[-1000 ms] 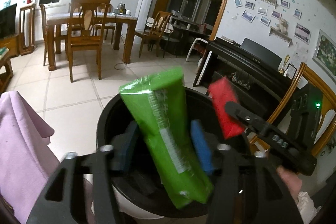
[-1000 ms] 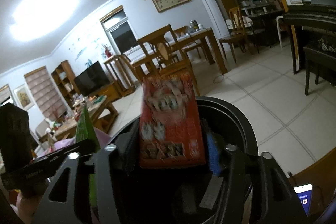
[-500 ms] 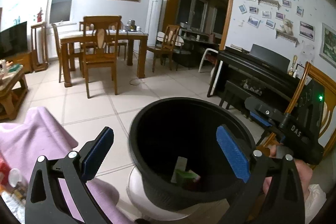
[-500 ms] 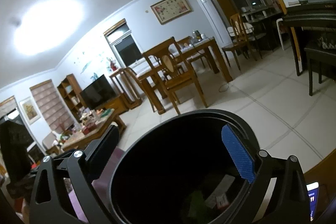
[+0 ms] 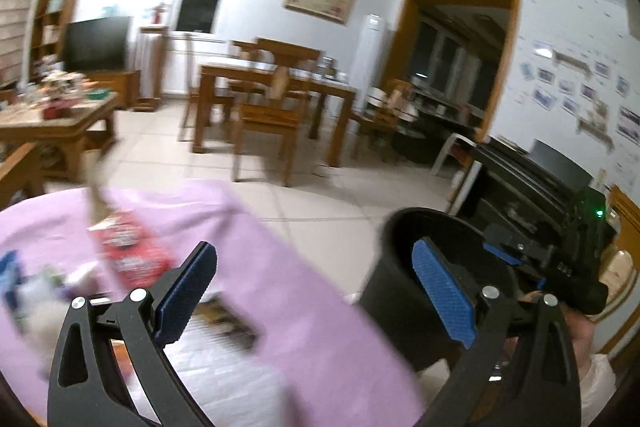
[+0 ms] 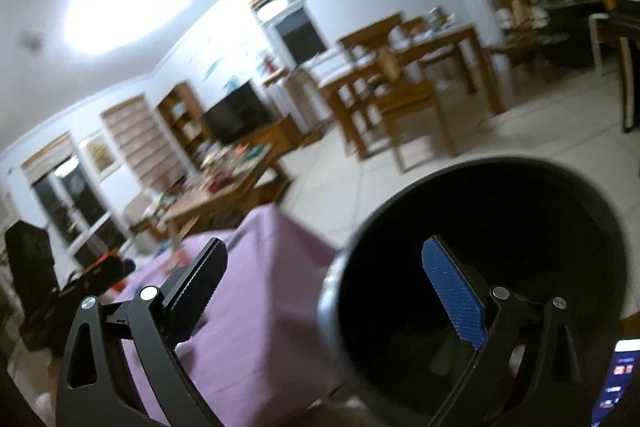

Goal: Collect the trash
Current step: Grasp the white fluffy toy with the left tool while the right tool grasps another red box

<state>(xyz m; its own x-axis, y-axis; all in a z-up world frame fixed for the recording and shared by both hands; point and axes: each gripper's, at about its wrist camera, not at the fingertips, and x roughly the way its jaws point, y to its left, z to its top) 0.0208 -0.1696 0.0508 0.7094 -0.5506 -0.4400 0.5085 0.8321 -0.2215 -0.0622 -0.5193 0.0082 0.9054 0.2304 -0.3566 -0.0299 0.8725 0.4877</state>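
Black round trash bin (image 6: 500, 195), dark inside; left tool (image 5: 316, 291) and right tool (image 6: 344, 291) spread wide, empty.

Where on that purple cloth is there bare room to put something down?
The purple cloth is bare on its right part, between the red packet and the black bin. Its left side is crowded with the packet and blurred litter.
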